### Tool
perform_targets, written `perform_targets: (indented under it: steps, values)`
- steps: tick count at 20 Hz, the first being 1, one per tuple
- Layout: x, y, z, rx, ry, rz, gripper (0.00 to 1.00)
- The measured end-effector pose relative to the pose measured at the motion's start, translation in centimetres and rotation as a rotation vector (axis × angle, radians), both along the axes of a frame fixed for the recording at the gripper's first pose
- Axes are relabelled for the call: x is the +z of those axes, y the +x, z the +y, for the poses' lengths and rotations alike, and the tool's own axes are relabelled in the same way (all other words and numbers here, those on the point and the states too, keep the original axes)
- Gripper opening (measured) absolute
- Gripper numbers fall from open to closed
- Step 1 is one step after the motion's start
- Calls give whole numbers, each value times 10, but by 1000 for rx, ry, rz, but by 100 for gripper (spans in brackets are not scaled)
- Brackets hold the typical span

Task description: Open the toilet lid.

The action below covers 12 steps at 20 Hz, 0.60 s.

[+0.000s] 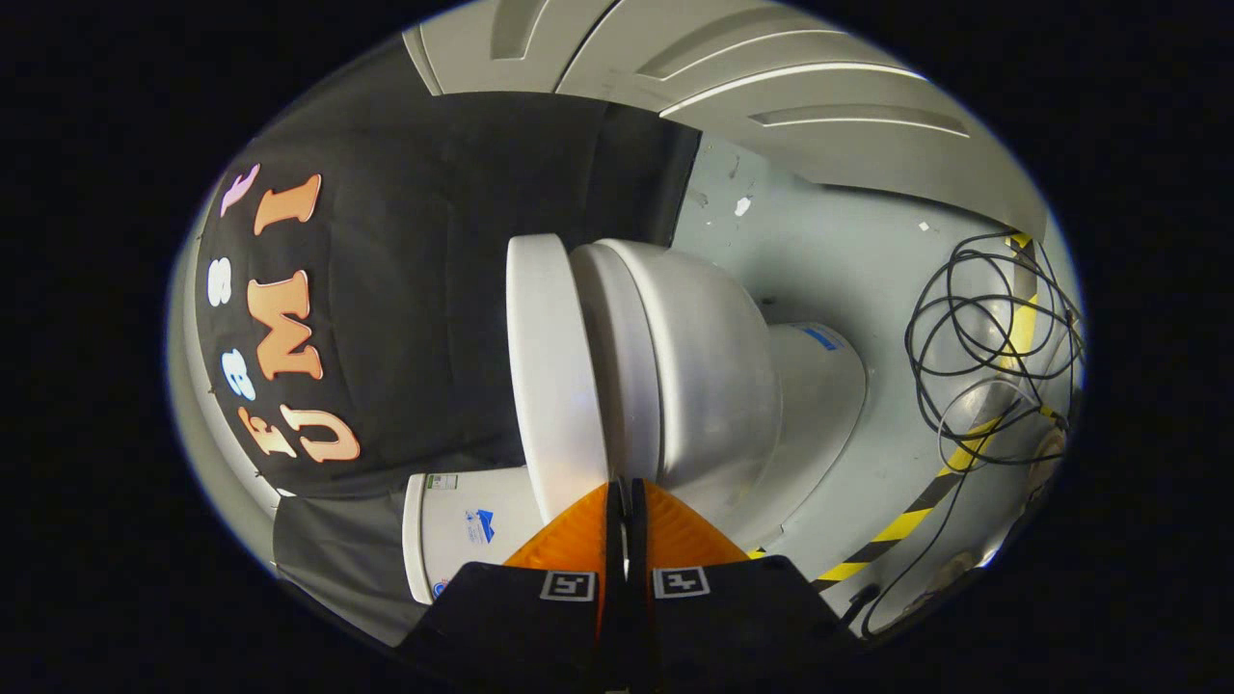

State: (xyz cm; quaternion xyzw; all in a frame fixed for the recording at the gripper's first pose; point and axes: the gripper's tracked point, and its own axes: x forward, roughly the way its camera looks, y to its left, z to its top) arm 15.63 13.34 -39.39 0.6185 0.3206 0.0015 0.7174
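The view is rolled on its side. A white toilet stands on the grey floor, its lid (pixel 551 366) lying flat against the seat and bowl (pixel 704 386). The tank (pixel 463 535) sits behind the lid, against the black cloth wall. My gripper (pixel 618 485) is shut, its two orange fingers (pixel 574 540) pressed together with only a thin slit between them. Their tips rest at the seam where the lid's edge meets the seat rim. Nothing is visibly held between the fingers.
A loose coil of black cable (pixel 983 337) lies on the grey floor (pixel 848 251) beyond the toilet's base (pixel 819 386). A yellow and black tape stripe (pixel 906 525) runs across the floor under it. White panelled doors (pixel 771 87) stand further off.
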Motion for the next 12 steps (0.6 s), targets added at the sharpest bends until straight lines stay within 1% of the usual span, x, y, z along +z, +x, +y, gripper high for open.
perform_targets:
  steps: [2, 6, 8, 12]
  values:
    - [0, 0, 1, -1, -3, 3, 8]
    - [-2, 1, 1, -43, 69, 42, 8]
    - [-2, -1, 3, -37, 90, 50, 8]
    - [-1, -1, 2, -34, 88, 47, 8]
